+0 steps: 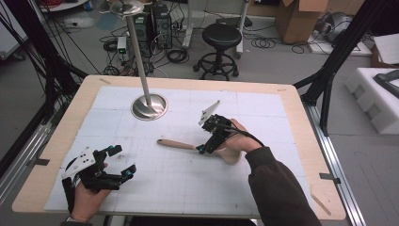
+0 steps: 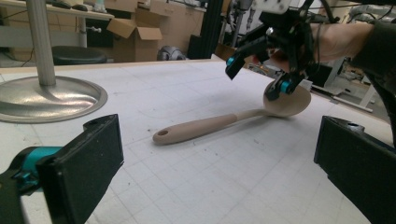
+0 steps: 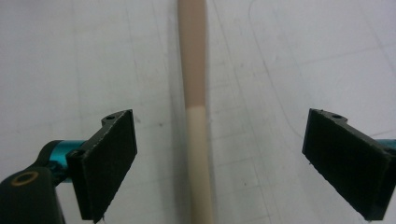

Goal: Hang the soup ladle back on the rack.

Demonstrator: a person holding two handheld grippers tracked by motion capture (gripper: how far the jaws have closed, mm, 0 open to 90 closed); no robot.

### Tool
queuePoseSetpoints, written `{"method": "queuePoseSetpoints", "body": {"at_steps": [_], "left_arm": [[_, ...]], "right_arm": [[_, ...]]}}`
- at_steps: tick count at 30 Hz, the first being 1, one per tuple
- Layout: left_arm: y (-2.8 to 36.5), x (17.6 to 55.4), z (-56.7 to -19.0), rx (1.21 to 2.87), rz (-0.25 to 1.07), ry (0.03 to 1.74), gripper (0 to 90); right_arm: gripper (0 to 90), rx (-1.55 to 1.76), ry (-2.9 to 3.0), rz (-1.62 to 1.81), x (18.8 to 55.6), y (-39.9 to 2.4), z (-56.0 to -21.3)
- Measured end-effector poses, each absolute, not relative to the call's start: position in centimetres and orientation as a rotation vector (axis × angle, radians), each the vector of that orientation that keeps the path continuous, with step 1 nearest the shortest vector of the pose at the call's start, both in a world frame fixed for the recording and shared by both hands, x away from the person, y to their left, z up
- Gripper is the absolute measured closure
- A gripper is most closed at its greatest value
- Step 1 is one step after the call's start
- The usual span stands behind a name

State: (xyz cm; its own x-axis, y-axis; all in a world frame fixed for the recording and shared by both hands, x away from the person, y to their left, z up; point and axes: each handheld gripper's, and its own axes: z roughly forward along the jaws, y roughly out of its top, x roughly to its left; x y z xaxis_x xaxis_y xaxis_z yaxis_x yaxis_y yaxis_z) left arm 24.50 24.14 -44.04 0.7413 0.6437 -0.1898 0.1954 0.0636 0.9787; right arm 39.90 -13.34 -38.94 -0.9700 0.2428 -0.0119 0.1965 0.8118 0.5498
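- Spoon (image 1: 188,145) lies flat on the white gridded mat (image 1: 188,188) of the counter (image 1: 61,136), near the middle, handle end toward the left tongs and bowl toward the person's right.
- Its handle is a darker tan toward the end with the hanging hole (image 2: 162,133); the neck (image 3: 200,154) and bowl (image 2: 292,100) are paler.
- Right tongs (image 1: 205,147) point down over the spoon where the neck meets the bowl, held in the right hand (image 1: 235,136) (dark sleeve behind it).
- In the right gripper view the jaws stand wide apart, one on each side of the neck, neither touching it; the spoon runs straight up the middle between them.
- Left tongs (image 1: 121,162) sit near the counter's front left, well apart from the spoon, held in the left hand (image 1: 87,197); jaws wide open and empty, aimed toward the spoon.
- Stand (image 1: 149,107), a metal pole on a round base, rests on the mat toward the far left, apart from the spoon.
- Beyond the counter: a black stool (image 1: 220,40), cables on the floor and a cardboard box (image 1: 301,19).
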Motion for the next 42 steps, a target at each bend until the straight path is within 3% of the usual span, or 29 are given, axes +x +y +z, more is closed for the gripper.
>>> {"method": "queuePoseSetpoints", "body": {"at_steps": [10, 15, 16, 18, 19, 20, 22, 31, 42], "left_arm": [[24.1, 24.5, -44.0, 1.506, 0.382, 0.712, 1.8], [24.1, 24.5, -44.0, 1.506, 0.382, 0.711, 1.8], [24.1, 24.5, -44.1, 1.504, 0.382, 0.712, 1.8], [24.1, 24.5, -44.1, 1.507, 0.383, 0.712, 1.8], [24.1, 24.5, -44.1, 1.507, 0.383, 0.713, 1.8], [24.1, 24.5, -44.1, 1.507, 0.383, 0.713, 1.8], [24.1, 24.5, -44.0, 1.509, 0.379, 0.708, 1.8], [24.2, 24.5, -44.0, 1.507, 0.378, 0.710, 1.8], [24.2, 24.5, -44.0, 1.505, 0.379, 0.714, 1.8]], "right_arm": [[16.5, 0.287, 2.953, 0.707, 39.9, -12.8, -40.2], [28.8, 0.255, 2.981, 0.643, 39.9, -12.9, -40.4], [35.5, 0.243, 3.000, 0.610, 39.8, -12.8, -40.5], [38.6, 0.238, 3.003, 0.607, 39.8, -12.8, -40.5], [45.8, 0.225, 3.009, 0.585, 39.6, -12.7, -40.5], [45.8, 0.225, 3.009, 0.585, 39.6, -12.7, -40.5], [55.1, 0.210, 3.008, 0.558, 39.4, -12.7, -40.5], [61.8, 0.193, 3.023, 0.469, 39.2, -12.5, -41.0], [76.1, 0.203, 3.060, 0.449, 39.2, -12.3, -41.2]]}}
